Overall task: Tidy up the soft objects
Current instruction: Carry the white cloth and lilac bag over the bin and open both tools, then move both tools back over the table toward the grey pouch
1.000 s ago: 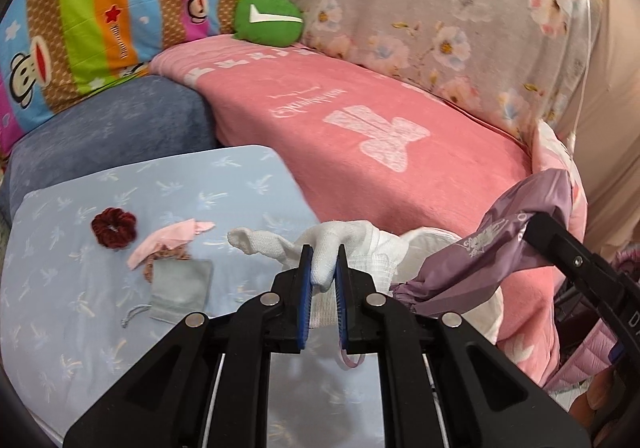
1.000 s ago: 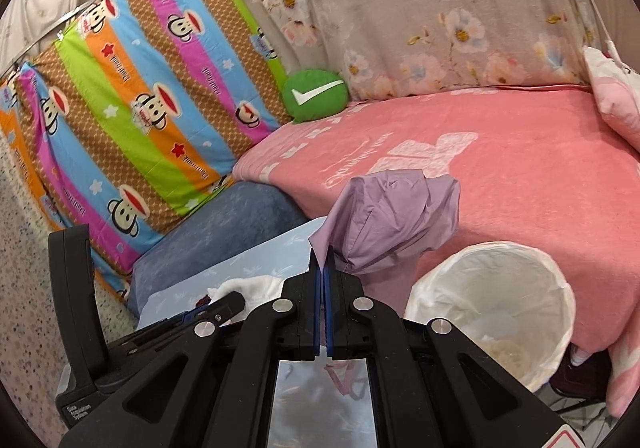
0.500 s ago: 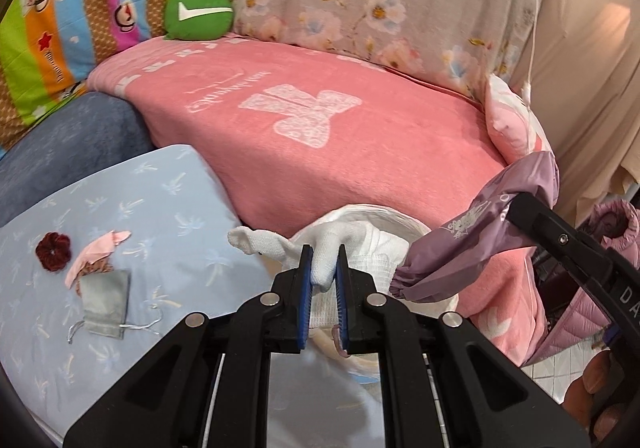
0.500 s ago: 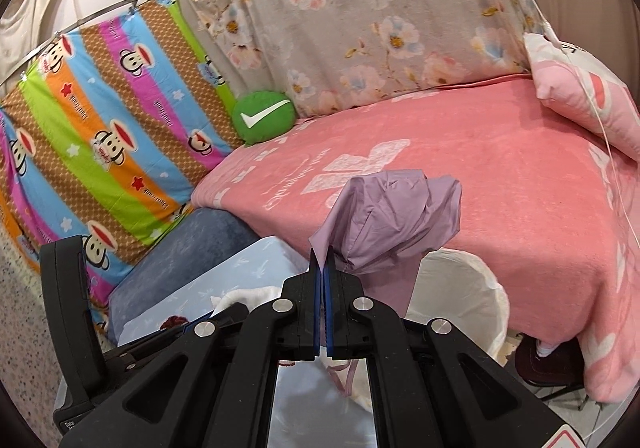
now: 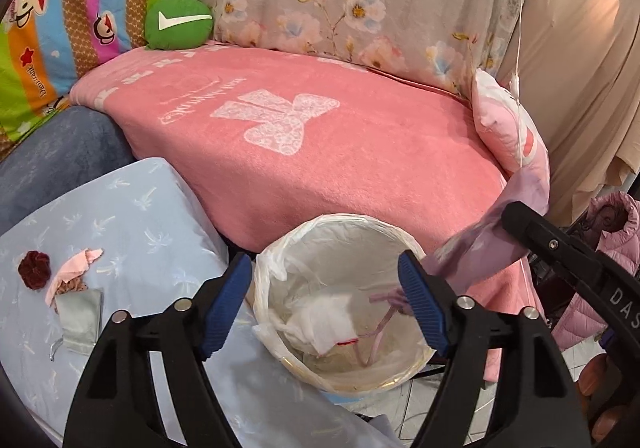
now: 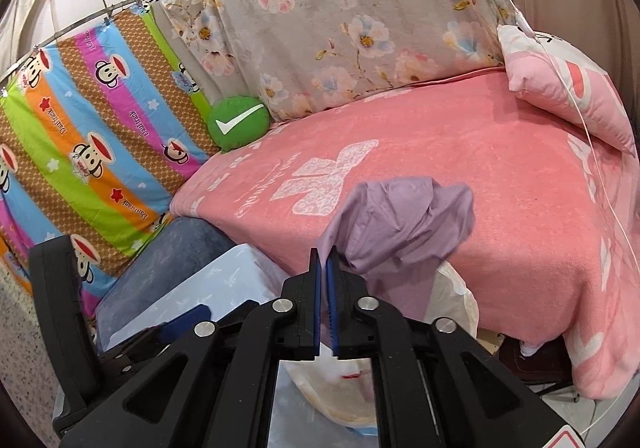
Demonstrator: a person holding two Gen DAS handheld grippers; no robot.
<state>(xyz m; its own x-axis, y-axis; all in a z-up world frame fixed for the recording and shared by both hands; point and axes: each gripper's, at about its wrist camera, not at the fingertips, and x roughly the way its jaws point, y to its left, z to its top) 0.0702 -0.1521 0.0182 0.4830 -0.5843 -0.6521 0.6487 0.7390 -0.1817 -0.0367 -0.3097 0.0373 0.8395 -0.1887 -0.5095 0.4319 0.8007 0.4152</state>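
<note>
- Left gripper (image 5: 326, 298): jaws opening wide, nothing between; white cloth (image 5: 326, 322) lies in bin (image 5: 404, 238) directly below
- Right gripper (image 6: 323, 274): jaws starting to part, lilac cloth (image 6: 404, 224) at fingertips, hanging above bin rim, nearer hand for next drop

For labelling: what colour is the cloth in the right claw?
Lilac purple cloth, clearest in the right wrist view.

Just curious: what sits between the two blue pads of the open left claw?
In the left wrist view, the lined bin shows there, with a white cloth lying inside.
</note>
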